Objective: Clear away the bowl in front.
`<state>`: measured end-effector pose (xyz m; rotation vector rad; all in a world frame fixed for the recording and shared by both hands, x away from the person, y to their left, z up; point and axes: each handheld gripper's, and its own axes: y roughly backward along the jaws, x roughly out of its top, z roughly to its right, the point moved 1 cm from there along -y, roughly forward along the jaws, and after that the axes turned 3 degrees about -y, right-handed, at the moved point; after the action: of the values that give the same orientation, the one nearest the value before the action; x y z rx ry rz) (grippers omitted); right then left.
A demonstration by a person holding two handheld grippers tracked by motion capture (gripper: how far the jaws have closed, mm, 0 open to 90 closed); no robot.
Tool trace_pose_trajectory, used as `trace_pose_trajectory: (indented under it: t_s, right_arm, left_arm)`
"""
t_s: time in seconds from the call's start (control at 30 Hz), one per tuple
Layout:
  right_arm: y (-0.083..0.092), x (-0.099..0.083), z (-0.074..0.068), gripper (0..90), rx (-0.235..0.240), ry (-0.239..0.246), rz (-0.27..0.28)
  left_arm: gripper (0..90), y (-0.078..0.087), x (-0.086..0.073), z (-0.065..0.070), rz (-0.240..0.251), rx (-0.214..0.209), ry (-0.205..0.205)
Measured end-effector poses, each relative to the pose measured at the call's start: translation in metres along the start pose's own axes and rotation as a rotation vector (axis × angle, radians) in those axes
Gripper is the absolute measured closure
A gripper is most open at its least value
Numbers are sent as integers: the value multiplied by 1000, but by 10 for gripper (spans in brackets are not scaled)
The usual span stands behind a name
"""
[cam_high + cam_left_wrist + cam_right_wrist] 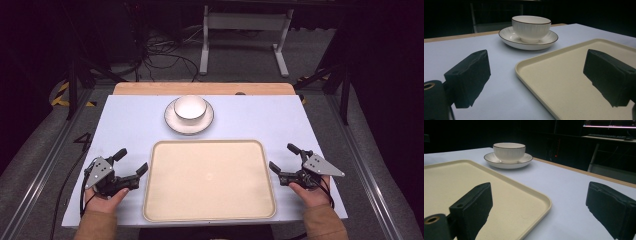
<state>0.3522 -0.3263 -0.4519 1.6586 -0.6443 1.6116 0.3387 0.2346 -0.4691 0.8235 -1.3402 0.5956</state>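
A white bowl (190, 107) with a dark rim stands on a white saucer (172, 122) at the far middle of the table. Nearer me lies a beige tray (210, 180) with nothing on it. My left gripper (131, 162) rests just left of the tray's near left side, open, nothing between its jaws. My right gripper (284, 156) rests just right of the tray, also open and holding nothing. From the left gripper view, the bowl (531, 28) and saucer (509, 37) stand ahead beyond the tray's corner (524, 67). The right gripper view shows the bowl (509, 151) past the tray (461, 177).
A pale blue mat (130, 125) covers the table, with a wooden strip (150, 88) along the far edge. Beyond the table stand a white frame (245, 30) and loose cables (165, 50) on the floor. Metal rails (45, 165) run along both sides.
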Motion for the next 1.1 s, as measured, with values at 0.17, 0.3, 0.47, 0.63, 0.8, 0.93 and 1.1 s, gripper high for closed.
trace_pose_trajectory:
  t_s: [0.17, 0.3, 0.47, 0.63, 0.8, 0.93, 1.1]
  right_arm:
    - [5, 4, 4, 75, -4, -9, 25]
    - [6, 5, 5, 75, -5, -21, 42]
    - [6, 4, 5, 68, -32, -21, 45]
    - [9, 4, 7, 91, -27, -44, 62]
    - [8, 2, 7, 87, -30, -48, 61]
    - [7, 2, 8, 87, -33, -51, 54]
    - [9, 2, 9, 90, -39, -59, 59]
  left_arm:
    - [90, 4, 2, -1, 5, -5, 14]
    - [99, 5, 3, 0, 4, -8, 20]
    - [113, 5, 6, 4, 5, -19, 30]
    - [132, 4, 13, 9, -13, -29, 21]
    - [157, 4, 21, 12, -37, -23, 27]
    - [161, 6, 29, 13, -35, -22, 34]
    - [158, 8, 40, 14, -21, -25, 27]
